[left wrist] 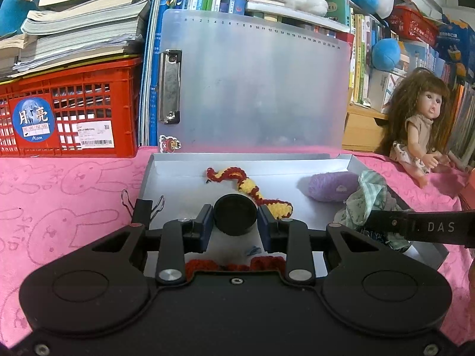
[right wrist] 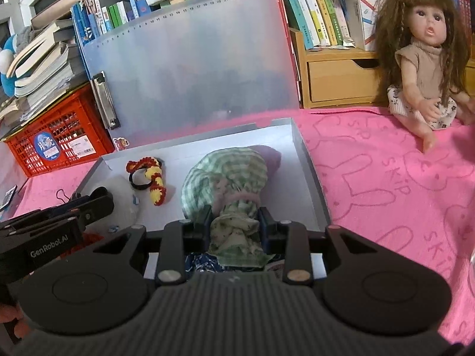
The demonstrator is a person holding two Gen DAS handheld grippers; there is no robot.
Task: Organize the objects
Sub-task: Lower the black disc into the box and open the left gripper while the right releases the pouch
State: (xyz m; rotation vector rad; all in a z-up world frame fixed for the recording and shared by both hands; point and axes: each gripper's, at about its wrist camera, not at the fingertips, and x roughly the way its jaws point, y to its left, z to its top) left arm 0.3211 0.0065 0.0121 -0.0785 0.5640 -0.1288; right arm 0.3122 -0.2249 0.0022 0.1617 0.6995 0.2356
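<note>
**Setting Both Held Items Down Inside the Open Case**

Current state. The left tongs [left wrist: 236, 218] are clamped on a black round lid-like disc [left wrist: 235, 214], held in the lower centre of the left wrist view above the floor of the open grey case [left wrist: 166, 175]. The right tongs [right wrist: 234, 222] are clamped on the gathered neck of a green checked cloth bundle [right wrist: 225, 178], whose bulk lies in the right half of the case, centre of the right wrist view. Behind it a purple knitted item [left wrist: 329, 187] sits against the case's far right. A red-and-yellow crocheted cord [left wrist: 249, 185] lies mid-case, just behind the disc. The translucent lid [left wrist: 255, 89] stands upright at the back. The case rests on a pink towel [right wrist: 386, 178]; a doll [right wrist: 421, 59] sits well apart, upper right.

Procedure, as judged from the task:

1. Lower each item until it rests on the case floor before parting the tongs.
2. Keep the disc clear of the crocheted cord; place it on bare floor.
3. Release the cloth only where no part overhangs the side wall, otherwise the lid may not shut.
4. Keep the two tools apart; they are near each other at the front of the case.

Caution: the cloth may spring open on release.
</note>
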